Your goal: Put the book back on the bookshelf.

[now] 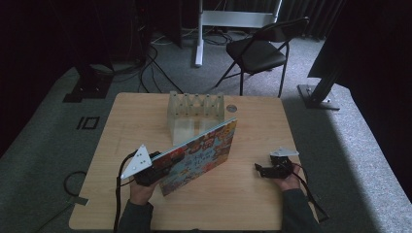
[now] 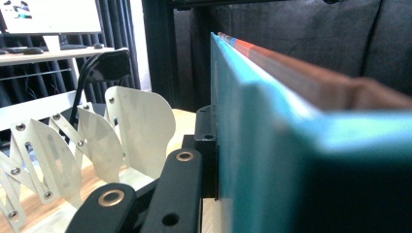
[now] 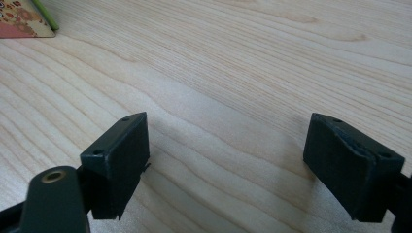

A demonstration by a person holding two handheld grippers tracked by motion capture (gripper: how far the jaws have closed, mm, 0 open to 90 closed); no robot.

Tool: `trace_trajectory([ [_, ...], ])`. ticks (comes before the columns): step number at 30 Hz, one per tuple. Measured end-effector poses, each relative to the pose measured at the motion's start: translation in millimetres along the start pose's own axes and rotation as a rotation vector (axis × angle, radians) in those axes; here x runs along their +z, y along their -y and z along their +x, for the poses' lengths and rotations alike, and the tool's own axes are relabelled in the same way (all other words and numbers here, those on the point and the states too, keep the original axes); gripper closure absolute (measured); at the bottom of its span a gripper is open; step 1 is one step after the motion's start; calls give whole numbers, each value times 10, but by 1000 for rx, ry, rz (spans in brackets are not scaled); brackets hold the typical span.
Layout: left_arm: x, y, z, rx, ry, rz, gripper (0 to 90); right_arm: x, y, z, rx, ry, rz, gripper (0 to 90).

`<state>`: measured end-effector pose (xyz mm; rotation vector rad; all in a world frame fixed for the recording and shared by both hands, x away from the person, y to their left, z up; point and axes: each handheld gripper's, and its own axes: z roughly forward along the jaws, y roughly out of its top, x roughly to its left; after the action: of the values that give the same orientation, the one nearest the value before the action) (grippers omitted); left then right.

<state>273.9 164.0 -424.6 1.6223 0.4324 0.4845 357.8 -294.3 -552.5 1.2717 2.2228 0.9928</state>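
High view: left gripper (image 1: 163,162) clamps the lower left corner of a large, flat picture book with a colourful illustrated cover (image 1: 201,153), holding it tilted above the light wooden table (image 1: 252,204), its far corner up near the translucent white slotted rack (image 1: 194,112) at the table's back edge. Left gripper view: the book's teal edge (image 2: 272,160) sits tight against the near black jaw, the rack's white dividers (image 2: 138,128) just beyond. Right gripper (image 1: 265,170) rests well apart on the table at the right, jaws spread wide around bare wood (nothing between them in the right gripper view).

Judgement: the book looks stiff-covered, thin and fairly light, but broad, so a corner hold lets it swing or twist. Glossy cover may slip. A hold nearer mid-edge, or support from the free gripper, would steady it.
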Motion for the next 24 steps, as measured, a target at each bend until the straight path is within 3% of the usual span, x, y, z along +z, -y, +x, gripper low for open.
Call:
trace_trajectory([
  [24,-75,12,24,-5,-26,-2,805,-1,0,-2,2,-1,0,166],
])
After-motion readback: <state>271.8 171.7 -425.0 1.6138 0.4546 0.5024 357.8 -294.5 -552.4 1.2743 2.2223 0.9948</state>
